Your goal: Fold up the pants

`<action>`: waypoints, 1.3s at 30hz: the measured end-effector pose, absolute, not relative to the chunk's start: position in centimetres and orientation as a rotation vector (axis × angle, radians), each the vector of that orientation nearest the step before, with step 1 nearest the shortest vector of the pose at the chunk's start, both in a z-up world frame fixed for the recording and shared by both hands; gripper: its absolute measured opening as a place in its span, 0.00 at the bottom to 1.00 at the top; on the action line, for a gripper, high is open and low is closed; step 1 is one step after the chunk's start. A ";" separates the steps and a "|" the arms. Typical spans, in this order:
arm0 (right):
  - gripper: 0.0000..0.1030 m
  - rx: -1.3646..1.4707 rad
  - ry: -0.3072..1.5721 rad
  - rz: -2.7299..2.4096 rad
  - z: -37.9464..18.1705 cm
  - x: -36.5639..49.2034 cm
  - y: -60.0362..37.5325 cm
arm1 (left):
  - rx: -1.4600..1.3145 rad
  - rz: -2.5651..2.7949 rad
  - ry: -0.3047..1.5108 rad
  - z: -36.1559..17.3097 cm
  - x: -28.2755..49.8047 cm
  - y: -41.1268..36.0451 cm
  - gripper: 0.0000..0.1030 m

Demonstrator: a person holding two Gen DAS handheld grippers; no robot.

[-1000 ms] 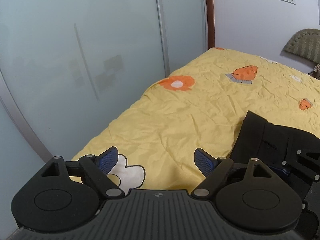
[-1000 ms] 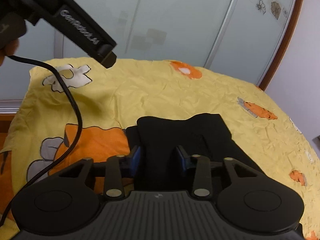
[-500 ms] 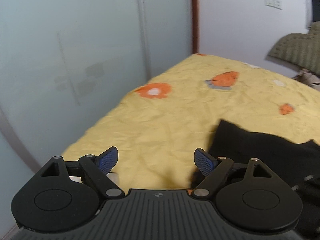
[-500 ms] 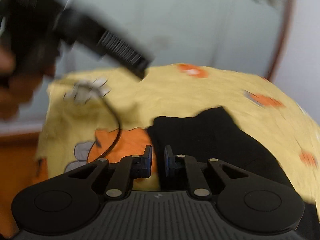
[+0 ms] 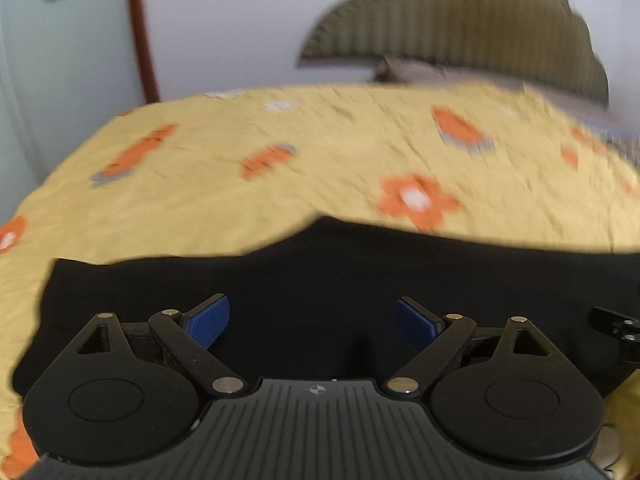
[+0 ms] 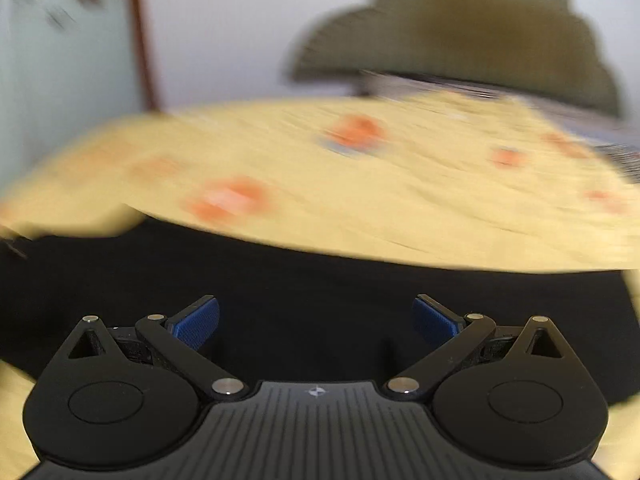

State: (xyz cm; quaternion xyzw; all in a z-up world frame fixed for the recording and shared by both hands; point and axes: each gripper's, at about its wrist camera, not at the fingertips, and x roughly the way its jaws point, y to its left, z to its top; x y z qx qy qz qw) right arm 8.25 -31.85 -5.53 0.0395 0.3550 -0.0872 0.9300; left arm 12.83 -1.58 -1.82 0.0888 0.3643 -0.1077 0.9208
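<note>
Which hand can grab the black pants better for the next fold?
Probably left, narrowly. Both the left gripper and the right gripper hang open over the pants, but the left view is sharper and shows a pants corner near the yellow bedspread.

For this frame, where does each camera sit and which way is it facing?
Left wrist: on the left gripper, looking across the black fabric pants and yellow flowered bedsheet to the olive padded headboard; its open blue-padded fingers show.
Right wrist: on the right gripper, same heading, blurrier; its open fingers show.
Shared: pants, sheet, headboard.
</note>
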 end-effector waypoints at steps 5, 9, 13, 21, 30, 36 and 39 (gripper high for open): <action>1.00 0.072 0.749 -0.205 -6.5 4.2 -35.1 | 0.297 -0.184 0.788 -5.0 12.0 -5.3 0.83; 1.00 0.214 0.579 -0.372 -5.4 -1.9 -41.3 | 0.249 -0.297 0.738 -3.5 10.5 -8.1 0.84; 1.00 0.614 0.580 -0.358 -7.9 -5.3 -49.0 | 0.282 -0.406 0.702 -3.1 9.0 -13.3 0.85; 0.83 0.842 0.417 -0.385 -9.6 -7.7 -53.2 | 0.398 -0.547 0.667 -4.0 6.2 -20.4 0.85; 0.27 0.823 0.368 -0.486 -9.7 -6.2 -54.5 | 0.390 -0.610 0.673 -3.2 6.5 -22.5 0.85; 0.08 0.557 0.431 -0.439 -7.1 -4.0 -52.5 | 0.286 -0.743 0.744 -1.8 8.5 -25.6 0.85; 0.07 0.368 0.453 -0.399 -5.5 -3.1 -49.8 | 0.172 -0.874 0.857 -1.5 10.0 -27.8 0.86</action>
